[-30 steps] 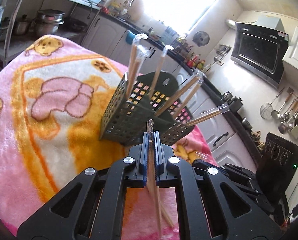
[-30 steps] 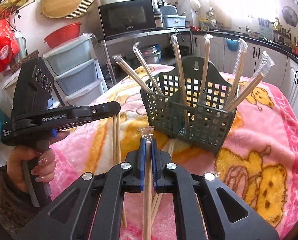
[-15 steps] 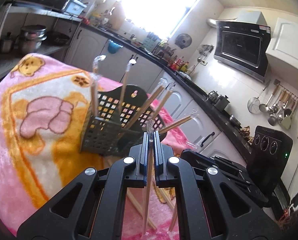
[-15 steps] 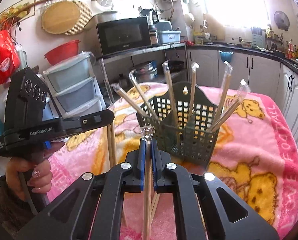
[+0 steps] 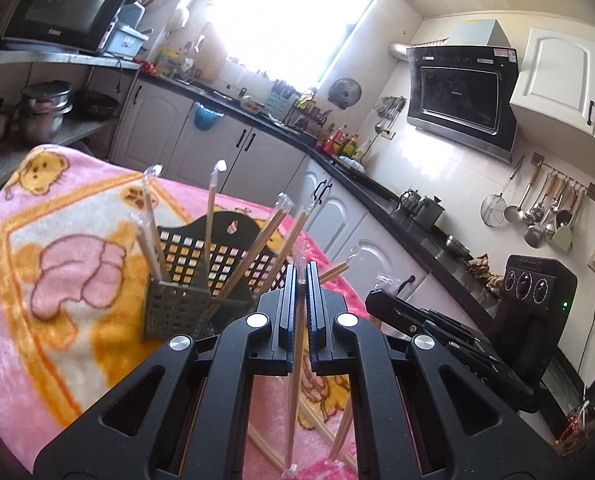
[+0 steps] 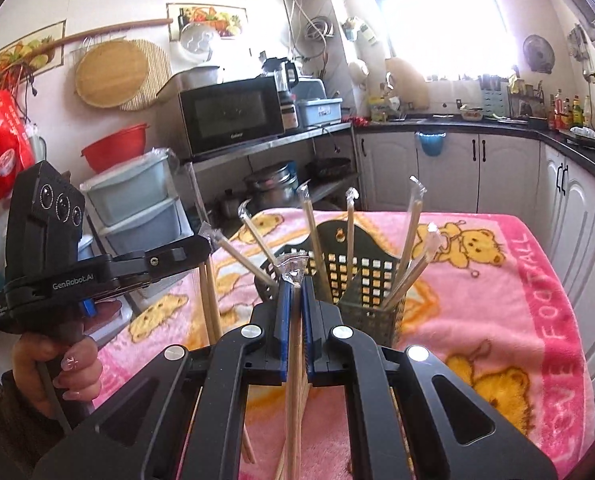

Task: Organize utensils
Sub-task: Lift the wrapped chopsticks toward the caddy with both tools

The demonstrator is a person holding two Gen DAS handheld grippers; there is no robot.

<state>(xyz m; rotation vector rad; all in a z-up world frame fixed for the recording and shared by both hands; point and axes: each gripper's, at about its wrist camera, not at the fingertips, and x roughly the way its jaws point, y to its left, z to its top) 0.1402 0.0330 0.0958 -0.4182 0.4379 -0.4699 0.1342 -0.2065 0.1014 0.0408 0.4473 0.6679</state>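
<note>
Left gripper [image 5: 301, 276] and right gripper [image 6: 293, 292] each pinch plastic-wrapped wooden chopsticks [image 5: 295, 340], seemingly above the dark perforated plastic basket [image 6: 361, 280].

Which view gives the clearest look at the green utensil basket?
The right wrist view: the basket shows its perforated back panel, hanging hole and front corner, though the right claw hides its left side. In the left wrist view the basket is blurrier, with its right side behind the left claw.
</note>
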